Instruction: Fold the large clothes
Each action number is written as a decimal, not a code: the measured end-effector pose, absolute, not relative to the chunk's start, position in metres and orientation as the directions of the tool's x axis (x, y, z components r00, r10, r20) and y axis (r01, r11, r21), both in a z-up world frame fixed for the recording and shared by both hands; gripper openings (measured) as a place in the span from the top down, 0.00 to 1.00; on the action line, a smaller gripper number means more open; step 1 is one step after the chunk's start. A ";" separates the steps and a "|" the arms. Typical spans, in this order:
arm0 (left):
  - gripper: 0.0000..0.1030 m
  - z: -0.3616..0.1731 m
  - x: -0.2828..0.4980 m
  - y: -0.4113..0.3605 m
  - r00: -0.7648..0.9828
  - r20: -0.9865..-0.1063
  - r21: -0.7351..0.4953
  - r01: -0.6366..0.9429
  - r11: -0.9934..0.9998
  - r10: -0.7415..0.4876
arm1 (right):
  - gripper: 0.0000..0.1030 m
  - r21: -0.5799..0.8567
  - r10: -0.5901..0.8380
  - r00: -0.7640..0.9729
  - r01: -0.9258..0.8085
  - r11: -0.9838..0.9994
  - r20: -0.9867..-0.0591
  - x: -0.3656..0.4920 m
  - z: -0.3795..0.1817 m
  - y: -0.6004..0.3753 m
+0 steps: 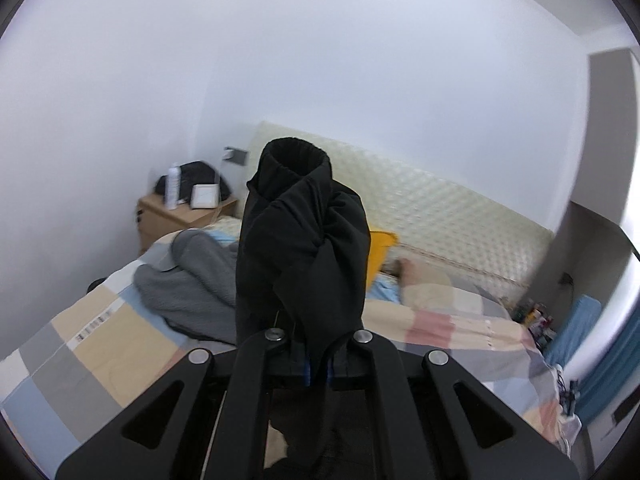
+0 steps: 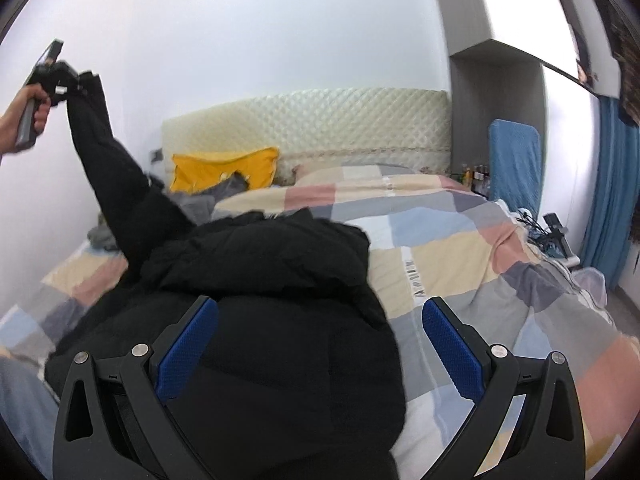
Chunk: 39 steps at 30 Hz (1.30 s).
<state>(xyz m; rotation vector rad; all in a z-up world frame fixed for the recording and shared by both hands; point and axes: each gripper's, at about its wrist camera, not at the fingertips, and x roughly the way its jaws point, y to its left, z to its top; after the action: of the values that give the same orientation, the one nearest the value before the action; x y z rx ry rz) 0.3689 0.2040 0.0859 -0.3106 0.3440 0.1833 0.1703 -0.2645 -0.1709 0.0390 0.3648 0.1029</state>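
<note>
A black padded jacket [image 2: 272, 280] lies on the bed, its body spread under my right gripper [image 2: 320, 306]. That gripper hovers just above it, open, blue pads [image 2: 188, 344] wide apart and empty. One sleeve [image 2: 108, 164] is stretched up and to the left to my left gripper [image 2: 66, 80], which a hand [image 2: 36, 108] holds high. In the left wrist view the left gripper [image 1: 318, 364] is shut on the sleeve [image 1: 304, 232]. The cuff stands upright in front of the lens and hides the fingertips.
The bed carries a patchwork quilt [image 2: 440, 240], a yellow pillow [image 2: 224, 168] and a grey garment [image 1: 188, 280] near the quilted headboard [image 2: 320, 120]. A wooden nightstand [image 1: 176, 216] stands at the far left corner. A blue curtain [image 2: 616, 184] and clutter lie to the bed's right.
</note>
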 end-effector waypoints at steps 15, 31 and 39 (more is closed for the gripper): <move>0.96 0.073 0.407 0.016 0.898 -0.420 -0.199 0.049 0.979 -0.130 | 0.01 0.159 0.088 0.942 -0.038 0.987 -0.324 0.161 -0.162 -0.317; 0.96 -0.066 0.449 -0.172 0.706 -0.649 -0.119 0.272 0.955 -0.283 | 0.01 0.160 0.011 0.937 0.049 0.986 -0.350 0.161 -0.182 -0.336; 0.96 -0.163 0.472 -0.227 0.527 -0.804 -0.087 0.351 0.932 -0.274 | 0.01 0.236 0.043 0.932 0.046 0.971 -0.360 0.171 -0.192 -0.349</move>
<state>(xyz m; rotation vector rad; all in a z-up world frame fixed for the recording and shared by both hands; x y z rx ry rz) 0.4719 -0.2266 -0.1634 0.0893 0.9443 -0.3744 0.1711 -0.3486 -0.1918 0.2444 0.3717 -0.0017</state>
